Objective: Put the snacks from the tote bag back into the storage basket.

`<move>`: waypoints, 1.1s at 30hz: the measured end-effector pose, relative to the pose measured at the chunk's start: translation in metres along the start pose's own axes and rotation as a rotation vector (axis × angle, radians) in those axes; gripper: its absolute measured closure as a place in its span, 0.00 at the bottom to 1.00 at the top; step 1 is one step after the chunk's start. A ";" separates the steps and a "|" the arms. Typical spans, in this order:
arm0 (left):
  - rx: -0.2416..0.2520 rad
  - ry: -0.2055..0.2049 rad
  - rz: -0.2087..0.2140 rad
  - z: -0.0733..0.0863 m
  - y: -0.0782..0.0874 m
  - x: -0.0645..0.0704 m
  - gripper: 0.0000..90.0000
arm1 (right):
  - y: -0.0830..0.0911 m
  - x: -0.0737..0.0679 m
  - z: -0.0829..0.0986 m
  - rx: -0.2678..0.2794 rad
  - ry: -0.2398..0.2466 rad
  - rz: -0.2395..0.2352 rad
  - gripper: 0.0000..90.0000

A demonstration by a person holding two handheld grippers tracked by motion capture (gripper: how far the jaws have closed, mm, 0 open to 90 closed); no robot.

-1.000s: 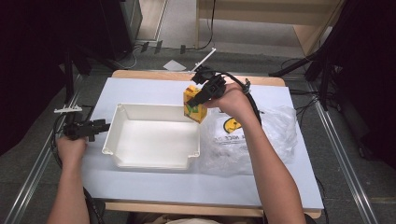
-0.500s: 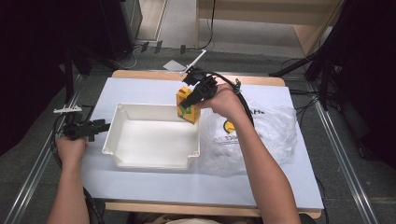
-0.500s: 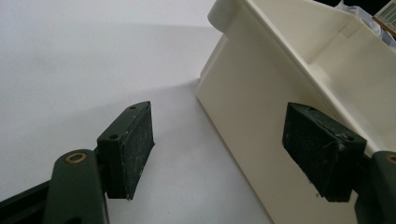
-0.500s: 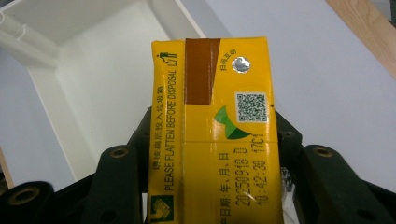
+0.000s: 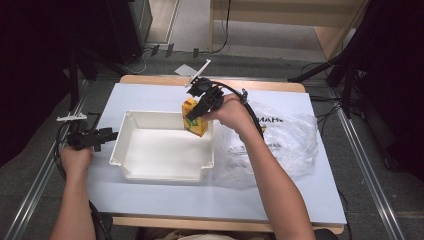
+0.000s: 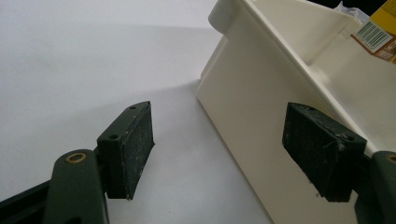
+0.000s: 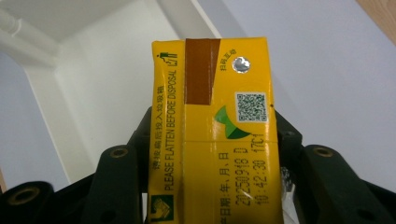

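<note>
The right tongs (image 5: 196, 114) pinched a yellow drink carton (image 5: 194, 117) from both sides, holding it over the far right corner of the white tray (image 5: 150, 172). A clear plastic bag (image 5: 290, 142) lay to their right. The left tongs (image 6: 219, 149) rested spread on the tabletop (image 5: 150, 95), just beside the tray's left wall.

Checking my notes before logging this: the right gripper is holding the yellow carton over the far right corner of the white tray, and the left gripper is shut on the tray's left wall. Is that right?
Not quite. The left gripper is open, its jaws standing apart beside the white tray, as the left gripper view shows. The rest stands: the right gripper holds the yellow carton over the tray's far right corner.
</note>
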State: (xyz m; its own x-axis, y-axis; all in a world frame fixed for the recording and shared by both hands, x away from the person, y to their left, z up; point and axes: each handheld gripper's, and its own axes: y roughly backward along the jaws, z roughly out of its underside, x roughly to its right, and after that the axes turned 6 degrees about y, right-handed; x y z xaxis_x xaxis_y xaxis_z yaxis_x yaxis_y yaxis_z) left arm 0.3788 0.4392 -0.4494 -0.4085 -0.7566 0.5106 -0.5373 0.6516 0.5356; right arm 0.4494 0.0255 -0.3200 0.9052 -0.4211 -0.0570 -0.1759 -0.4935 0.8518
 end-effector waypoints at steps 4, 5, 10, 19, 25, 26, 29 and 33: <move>0.001 0.002 0.001 0.000 0.000 0.000 0.29 | -0.007 0.000 0.001 -0.007 -0.005 -0.001 0.58; 0.000 0.001 0.001 0.000 0.000 0.000 0.29 | -0.007 0.000 0.001 -0.007 -0.005 -0.001 0.58; 0.001 0.001 0.002 0.000 0.000 0.000 0.29 | -0.016 0.000 0.001 -0.022 -0.008 0.003 0.58; 0.002 0.002 0.002 0.000 0.000 0.000 0.29 | -0.032 0.003 0.007 -0.043 -0.016 -0.001 0.58; 0.002 0.002 0.002 0.000 0.000 0.000 0.29 | -0.041 0.004 0.013 -0.062 -0.022 0.001 0.58; 0.002 0.000 0.002 0.000 0.000 0.000 0.29 | -0.042 0.005 0.014 -0.060 -0.019 0.002 0.58; 0.001 0.000 0.002 0.000 0.000 0.000 0.29 | -0.045 0.005 0.016 -0.067 -0.022 0.008 0.58; 0.001 0.000 0.002 0.000 0.000 0.000 0.29 | -0.050 0.005 0.018 -0.075 -0.015 0.004 0.58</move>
State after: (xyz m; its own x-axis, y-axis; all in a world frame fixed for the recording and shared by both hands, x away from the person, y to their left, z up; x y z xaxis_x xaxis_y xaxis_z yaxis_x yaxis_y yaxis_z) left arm 0.3789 0.4395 -0.4492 -0.4092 -0.7555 0.5117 -0.5373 0.6528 0.5340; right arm 0.4558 0.0344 -0.3723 0.8983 -0.4352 -0.0607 -0.1499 -0.4333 0.8887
